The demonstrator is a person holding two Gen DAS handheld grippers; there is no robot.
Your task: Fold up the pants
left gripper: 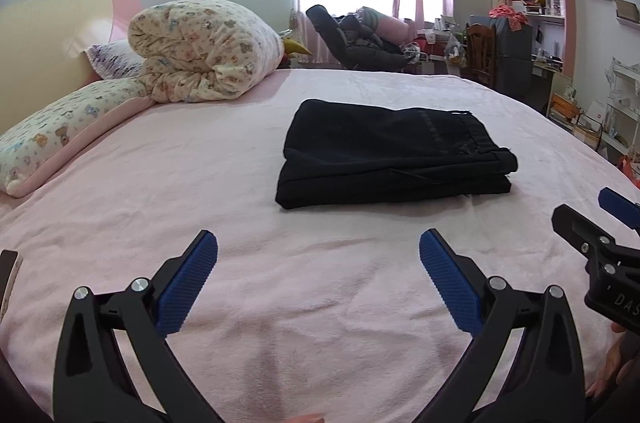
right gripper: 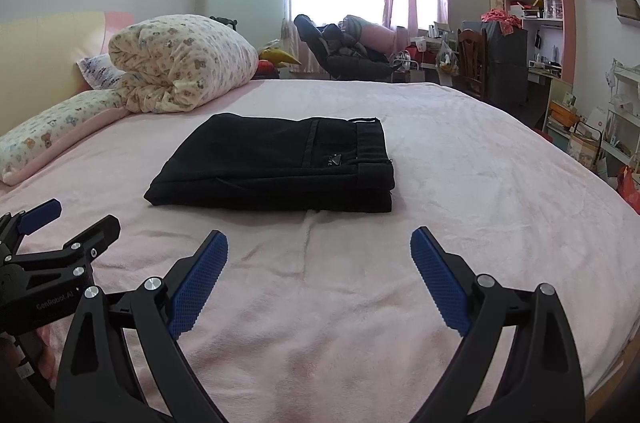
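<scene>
Black pants [left gripper: 392, 153] [right gripper: 276, 163] lie folded into a flat rectangular stack in the middle of the pink bed [left gripper: 280, 283] [right gripper: 480, 183], waistband to the right. My left gripper [left gripper: 318, 243] hovers open over bare sheet, short of the stack's near edge, with nothing between its blue pads. My right gripper [right gripper: 319, 243] is open too, just in front of the stack's near right corner, holding nothing. The right gripper's fingers [left gripper: 580, 227] show at the right edge of the left wrist view, and the left gripper's fingers [right gripper: 88, 235] at the left of the right wrist view.
A rolled bear-print quilt [left gripper: 204, 51] [right gripper: 180, 63] and pillows [left gripper: 60, 135] lie at the head of the bed on the left. Beyond the far edge stand a chair piled with clothes [left gripper: 360, 39], a desk and shelves [left gripper: 536, 19]. The bed's right edge drops toward boxes [right gripper: 584, 139].
</scene>
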